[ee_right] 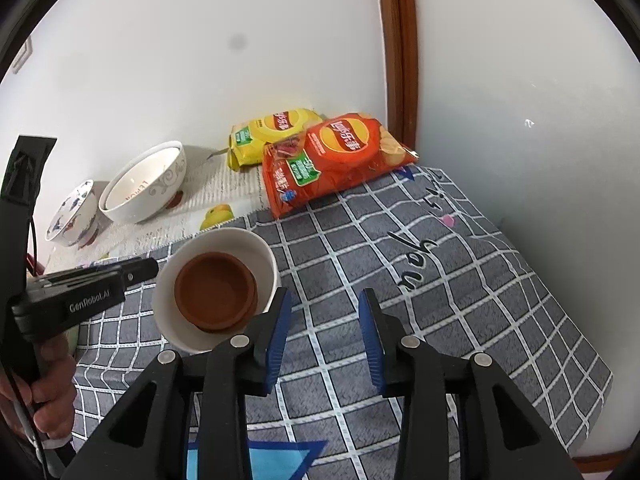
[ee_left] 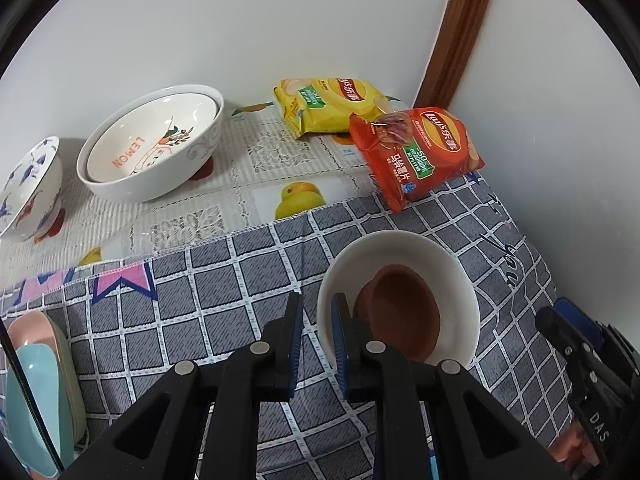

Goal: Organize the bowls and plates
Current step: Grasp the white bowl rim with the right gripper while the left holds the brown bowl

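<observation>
1. White bowl (ee_left: 400,300), brown bowl (ee_left: 404,316) nested inside, sat on the grey checked cloth (ee_left: 200,280).
2. Left gripper (ee_left: 316,320) angled down, jaws narrowly parted astride the white bowl's near rim, not clamped.
3. Right gripper (ee_right: 324,320) hovered just beside the bowl, jaws wide, holding nothing.
4. Chip bags (ee_right: 332,156) lay by the wall.

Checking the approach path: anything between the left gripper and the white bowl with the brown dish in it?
Nothing visible. The left gripper is open right at the white bowl rim, only checked cloth around it. The brown dish sits inside. The chip bags lie farther back.
</observation>
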A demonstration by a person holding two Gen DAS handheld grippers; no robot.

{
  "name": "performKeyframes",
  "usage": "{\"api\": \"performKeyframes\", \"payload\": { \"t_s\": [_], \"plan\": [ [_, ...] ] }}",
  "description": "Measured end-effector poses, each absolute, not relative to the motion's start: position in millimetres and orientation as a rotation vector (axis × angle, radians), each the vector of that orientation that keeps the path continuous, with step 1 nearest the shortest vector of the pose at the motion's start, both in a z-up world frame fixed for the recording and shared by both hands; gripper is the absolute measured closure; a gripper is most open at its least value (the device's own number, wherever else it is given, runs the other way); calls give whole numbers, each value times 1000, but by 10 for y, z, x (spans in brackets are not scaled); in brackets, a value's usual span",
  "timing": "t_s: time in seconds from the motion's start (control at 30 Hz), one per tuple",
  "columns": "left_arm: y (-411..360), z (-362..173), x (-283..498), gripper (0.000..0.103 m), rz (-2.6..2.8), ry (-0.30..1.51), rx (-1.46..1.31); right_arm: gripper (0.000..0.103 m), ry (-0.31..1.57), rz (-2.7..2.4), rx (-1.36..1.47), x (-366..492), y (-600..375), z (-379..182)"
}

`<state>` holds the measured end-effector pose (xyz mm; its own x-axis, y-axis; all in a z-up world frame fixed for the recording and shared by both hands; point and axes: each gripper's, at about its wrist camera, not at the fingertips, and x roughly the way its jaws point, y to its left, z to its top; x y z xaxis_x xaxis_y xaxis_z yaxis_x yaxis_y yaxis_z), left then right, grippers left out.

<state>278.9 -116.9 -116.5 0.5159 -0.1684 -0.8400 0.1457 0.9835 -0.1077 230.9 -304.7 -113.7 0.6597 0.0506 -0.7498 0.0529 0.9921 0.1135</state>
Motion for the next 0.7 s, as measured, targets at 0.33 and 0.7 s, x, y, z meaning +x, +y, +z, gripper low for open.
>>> {"api": "performKeyframes", "payload": {
  "t_s": [0.33,0.7],
  "plan": [
    [-1099,-1214,2782,89,-203,1013,-60,70,908,82,148,2589,-2987,-1231],
    [-1172,-1364,2894,89,-216,1066,-81,70,990,142,110,2853,-2771,-1455]
  ]
}}
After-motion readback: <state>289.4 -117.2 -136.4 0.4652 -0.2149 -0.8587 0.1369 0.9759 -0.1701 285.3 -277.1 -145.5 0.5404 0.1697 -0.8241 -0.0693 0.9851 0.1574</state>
